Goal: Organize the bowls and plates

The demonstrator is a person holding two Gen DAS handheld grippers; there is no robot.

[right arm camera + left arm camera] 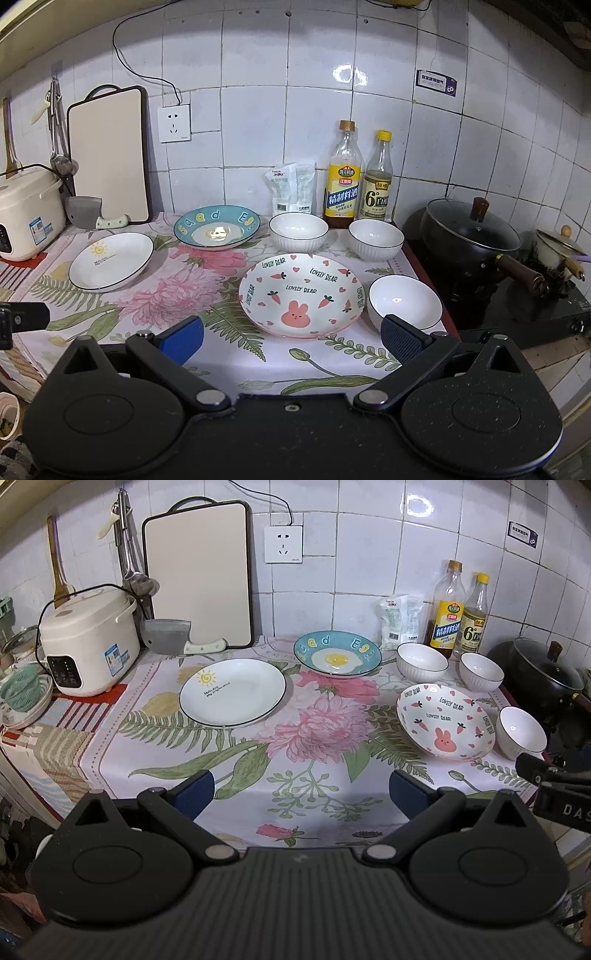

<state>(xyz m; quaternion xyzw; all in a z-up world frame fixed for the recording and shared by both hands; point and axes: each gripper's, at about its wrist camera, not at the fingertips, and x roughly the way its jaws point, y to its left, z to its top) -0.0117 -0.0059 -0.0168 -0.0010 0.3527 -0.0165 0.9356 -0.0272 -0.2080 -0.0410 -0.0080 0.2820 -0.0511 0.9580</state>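
On the floral cloth lie a white sun plate [232,691] [110,266], a blue egg plate [337,654] [217,227] and a pink rabbit plate [445,722] [301,294]. Three white bowls stand near them: back left [422,661] [298,230], back right [481,671] [376,239], and front right [520,732] [404,301]. My left gripper [301,794] is open and empty above the cloth's front edge. My right gripper [291,339] is open and empty, just in front of the rabbit plate and the front bowl.
A rice cooker [86,642] stands at the left, a cutting board [197,576] and cleaver [173,640] at the back. Two bottles [341,181] and a white bag [291,188] stand by the wall. A black lidded pot [471,230] sits on the stove at right.
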